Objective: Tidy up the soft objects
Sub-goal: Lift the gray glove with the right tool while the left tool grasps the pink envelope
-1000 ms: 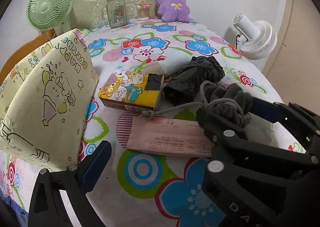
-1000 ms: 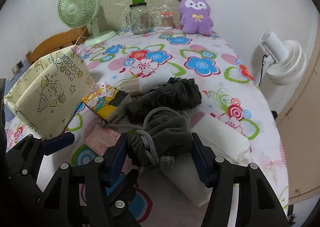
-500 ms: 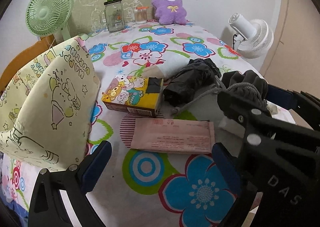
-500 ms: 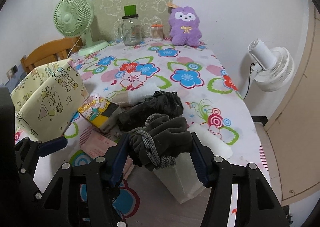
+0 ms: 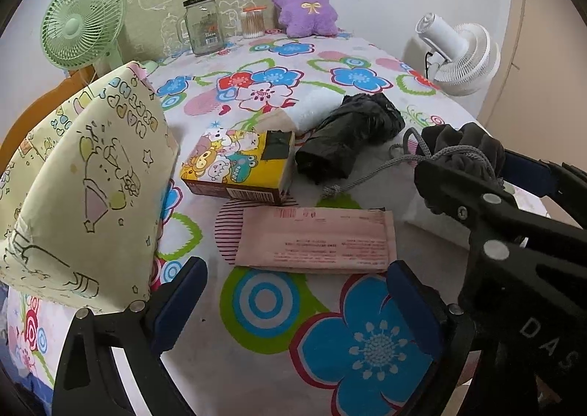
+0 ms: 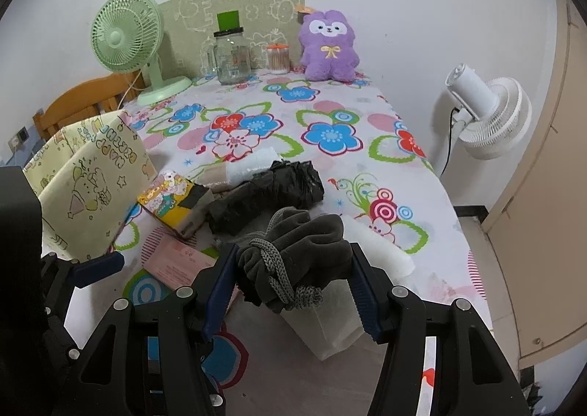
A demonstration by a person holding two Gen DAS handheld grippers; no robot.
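- The right gripper (image 6: 290,284) is clamped on a dark grey drawstring pouch (image 6: 304,247), raised off the floral tablecloth (image 6: 330,104), its cord (image 5: 370,174) trailing down.
- The left gripper (image 5: 297,291) is spread wide and holds nothing; a pink packet (image 5: 315,240) lies just ahead of its fingertips.
- A yellow patterned fabric bag (image 5: 84,188) stands beside the left gripper's left finger.

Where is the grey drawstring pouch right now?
The grey drawstring pouch is clamped in the right gripper, lifted above the table's right near side, just in front of the black bag; its cord trails down toward the table.
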